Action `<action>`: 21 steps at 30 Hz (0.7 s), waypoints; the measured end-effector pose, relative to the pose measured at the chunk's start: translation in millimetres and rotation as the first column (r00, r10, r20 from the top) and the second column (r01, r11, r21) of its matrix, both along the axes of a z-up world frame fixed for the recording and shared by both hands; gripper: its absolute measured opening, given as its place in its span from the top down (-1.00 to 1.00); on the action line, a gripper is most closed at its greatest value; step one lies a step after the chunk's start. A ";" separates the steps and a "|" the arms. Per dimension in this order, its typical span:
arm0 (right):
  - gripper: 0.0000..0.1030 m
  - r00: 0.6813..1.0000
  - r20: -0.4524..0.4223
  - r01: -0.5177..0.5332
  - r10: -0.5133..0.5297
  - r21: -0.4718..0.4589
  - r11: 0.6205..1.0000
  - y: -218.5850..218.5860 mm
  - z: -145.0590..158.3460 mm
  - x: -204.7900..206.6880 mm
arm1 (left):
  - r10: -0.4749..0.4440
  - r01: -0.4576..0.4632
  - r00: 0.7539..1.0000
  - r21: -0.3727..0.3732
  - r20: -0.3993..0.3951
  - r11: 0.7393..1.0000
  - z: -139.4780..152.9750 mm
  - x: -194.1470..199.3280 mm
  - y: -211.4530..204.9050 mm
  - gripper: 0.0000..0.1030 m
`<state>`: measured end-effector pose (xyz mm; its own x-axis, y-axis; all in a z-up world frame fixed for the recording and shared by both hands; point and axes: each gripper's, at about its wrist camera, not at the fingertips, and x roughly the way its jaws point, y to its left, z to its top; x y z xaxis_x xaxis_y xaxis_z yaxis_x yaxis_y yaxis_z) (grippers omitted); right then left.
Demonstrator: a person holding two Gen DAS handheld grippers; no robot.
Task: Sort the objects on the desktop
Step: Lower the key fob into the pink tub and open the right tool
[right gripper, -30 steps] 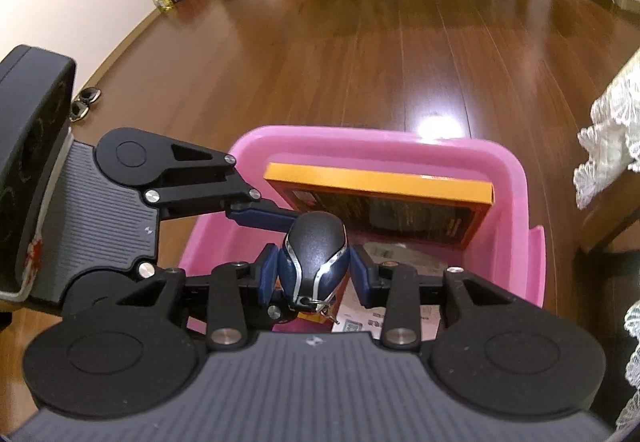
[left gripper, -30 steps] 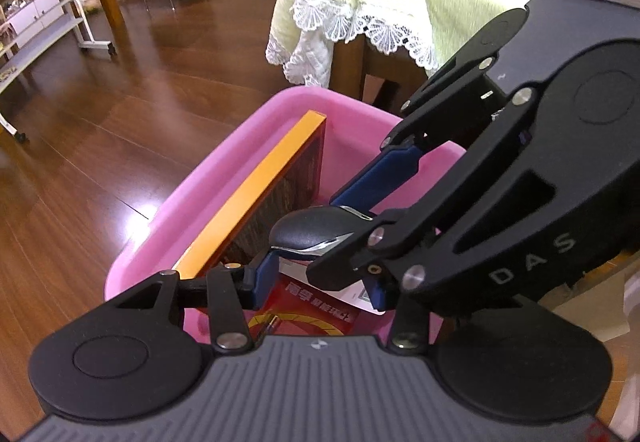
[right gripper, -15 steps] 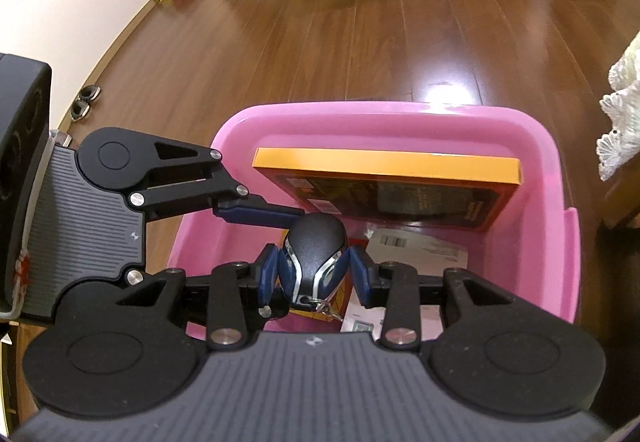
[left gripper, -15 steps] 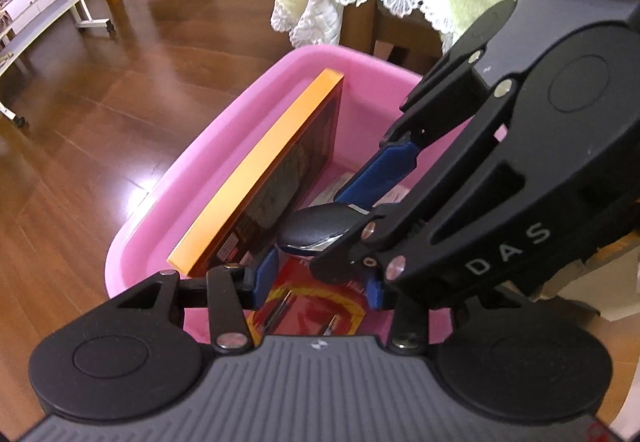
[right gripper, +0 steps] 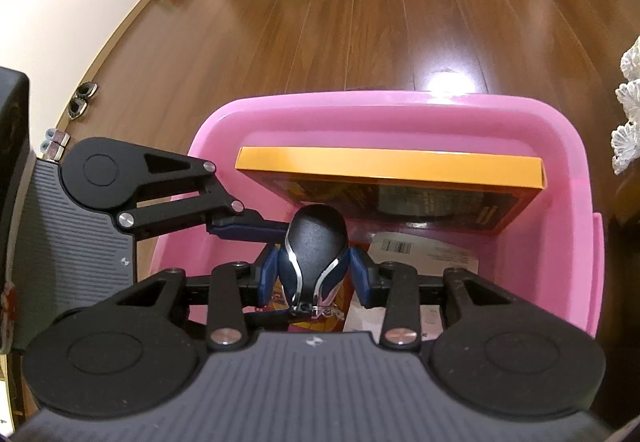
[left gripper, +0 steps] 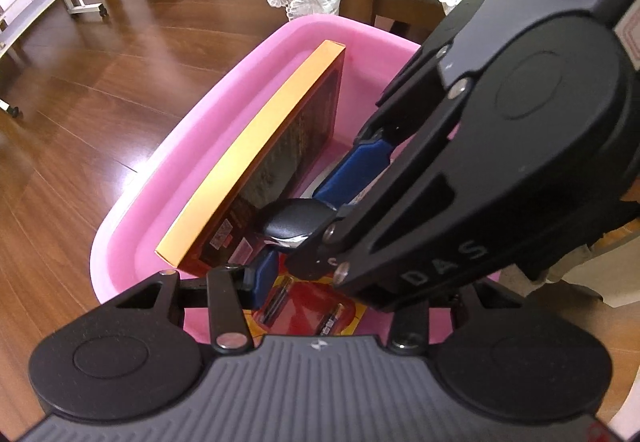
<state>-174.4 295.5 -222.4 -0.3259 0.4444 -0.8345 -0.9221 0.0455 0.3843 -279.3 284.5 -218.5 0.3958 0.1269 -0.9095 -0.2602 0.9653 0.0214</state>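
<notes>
Grippers first, nearest the lens: the right gripper (right gripper: 312,274) sits low in the centre of its own view, blue pads pinching a black car key (right gripper: 314,242) with silver trim, held just above the pink bin (right gripper: 400,110). The left gripper (left gripper: 352,278) is spread; in the right wrist view one of its fingers reaches in from the left of the frame to a spot just beside the key, though whether it touches cannot be told. It grips nothing.

Below the key, at the lower centre of the left wrist view, a red battery pack (left gripper: 312,306) lies on the bin's floor. In the right wrist view a white paper with a barcode (right gripper: 424,254) lies right of centre. Behind these a flat orange-edged box (right gripper: 390,170) stands on edge against the far wall of the bin.

Beyond the bin, in the upper half of the frame, lies bare wooden floor (right gripper: 360,22).

Judging by this, sorting is well along: several things are already binned, and the key looks ready to be let go. What remains on the desk cannot be seen.
</notes>
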 end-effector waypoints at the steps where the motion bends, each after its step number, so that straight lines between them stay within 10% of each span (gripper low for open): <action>1: 0.33 1.000 -0.001 -0.002 0.002 -0.004 1.000 0.7 -1.1 -0.1 | 0.000 0.000 1.000 0.000 -0.006 1.000 0.3 -0.6 0.1 0.06; 21: 0.32 1.000 0.017 0.003 -0.002 -0.087 0.996 7.8 -21.3 2.6 | 0.012 -0.013 0.999 -0.021 -0.032 1.000 1.0 -7.4 1.7 0.06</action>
<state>-171.9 303.3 -243.7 -0.3106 0.3704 -0.8754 -0.9282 0.0805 0.3634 -286.6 286.2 -217.5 0.3648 0.1119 -0.9243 -0.2717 0.9623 0.0092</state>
